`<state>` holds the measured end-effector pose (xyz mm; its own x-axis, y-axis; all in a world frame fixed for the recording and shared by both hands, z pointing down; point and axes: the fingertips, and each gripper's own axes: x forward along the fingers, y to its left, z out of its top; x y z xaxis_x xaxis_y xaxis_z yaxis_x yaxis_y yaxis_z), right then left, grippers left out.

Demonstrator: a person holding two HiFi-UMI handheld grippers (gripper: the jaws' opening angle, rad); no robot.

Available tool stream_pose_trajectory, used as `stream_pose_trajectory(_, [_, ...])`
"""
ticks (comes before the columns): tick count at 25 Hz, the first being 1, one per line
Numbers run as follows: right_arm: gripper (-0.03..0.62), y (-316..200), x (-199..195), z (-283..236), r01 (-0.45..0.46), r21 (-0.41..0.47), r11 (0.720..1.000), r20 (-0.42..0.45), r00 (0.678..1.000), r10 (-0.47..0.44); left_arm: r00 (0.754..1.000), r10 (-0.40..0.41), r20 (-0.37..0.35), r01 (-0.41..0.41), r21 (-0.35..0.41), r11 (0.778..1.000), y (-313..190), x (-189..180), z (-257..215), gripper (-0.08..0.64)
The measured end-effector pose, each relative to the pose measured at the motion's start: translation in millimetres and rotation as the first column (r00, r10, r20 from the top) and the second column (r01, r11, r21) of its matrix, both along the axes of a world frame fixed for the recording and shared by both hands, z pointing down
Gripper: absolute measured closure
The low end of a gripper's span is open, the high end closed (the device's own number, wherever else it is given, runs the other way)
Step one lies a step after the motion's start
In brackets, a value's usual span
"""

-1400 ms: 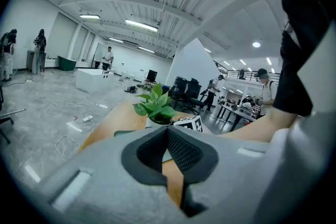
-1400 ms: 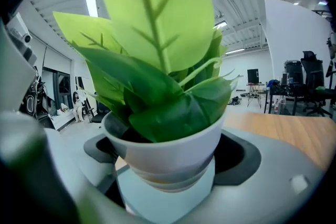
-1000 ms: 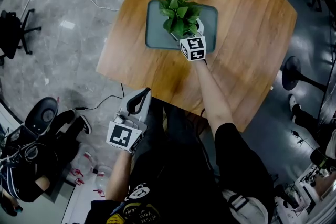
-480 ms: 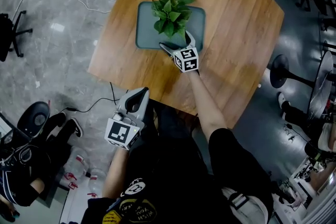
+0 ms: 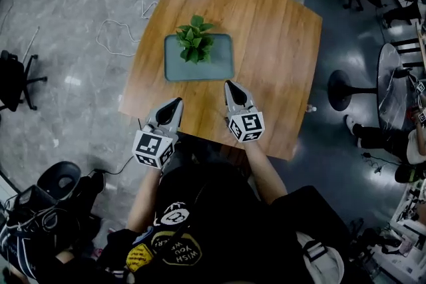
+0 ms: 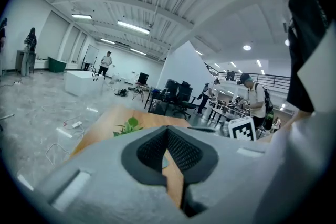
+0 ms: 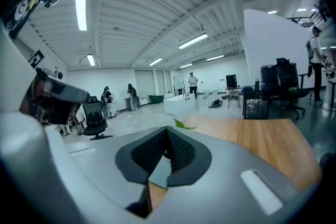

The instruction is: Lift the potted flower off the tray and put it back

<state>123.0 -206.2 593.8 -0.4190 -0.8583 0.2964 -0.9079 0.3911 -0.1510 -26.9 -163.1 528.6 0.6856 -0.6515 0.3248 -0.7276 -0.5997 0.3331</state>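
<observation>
The potted flower (image 5: 194, 43), a small green leafy plant, stands upright at the left end of the grey-blue tray (image 5: 223, 66) on the wooden table (image 5: 279, 43). Nothing touches it. My right gripper (image 5: 229, 84) hangs over the table's near part, well short of the tray; its jaws are closing and now meet on nothing. My left gripper (image 5: 177, 102) hovers at the table's near edge, shut and empty. The left gripper view shows its own closed tips (image 6: 167, 128) with the flower (image 6: 128, 126) beyond them. Past the right gripper's tips (image 7: 167, 128) only one leaf (image 7: 181, 124) pokes up.
A white cable (image 5: 120, 30) lies on the floor left of the table. A black office chair (image 5: 16, 80) stands farther left, and a round stool base (image 5: 343, 90) is at the right. Desks, chairs and people fill the hall beyond.
The right gripper has left the pot, drawn back toward me and risen, and its jaws have closed. The left gripper has risen to the table edge. The flower stays on the tray.
</observation>
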Motion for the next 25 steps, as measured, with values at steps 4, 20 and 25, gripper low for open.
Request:
stream_pose_trajectory(4, [0.589,10,1,-70,-0.033,0.060,0.998,-0.008,0.999,0.034,0.999,-0.003,0.033,0.001,0.044,0.999,-11,20,-33,0.563])
stream_pose_trajectory(20, [0.591,42,14,-151,-0.092,0.137,0.986,0.010,0.996,0.091,0.995,0.052,0.087,-0.072,0.243,0.967,-7,75,-106,0.563])
stream_pose_trajectory(25, [0.591,43,18,-158,-0.075,0.125,0.989,0.016,0.997,0.074,0.996,0.045,0.075,-0.061,0.229,0.971,-4,77,-109,0.563])
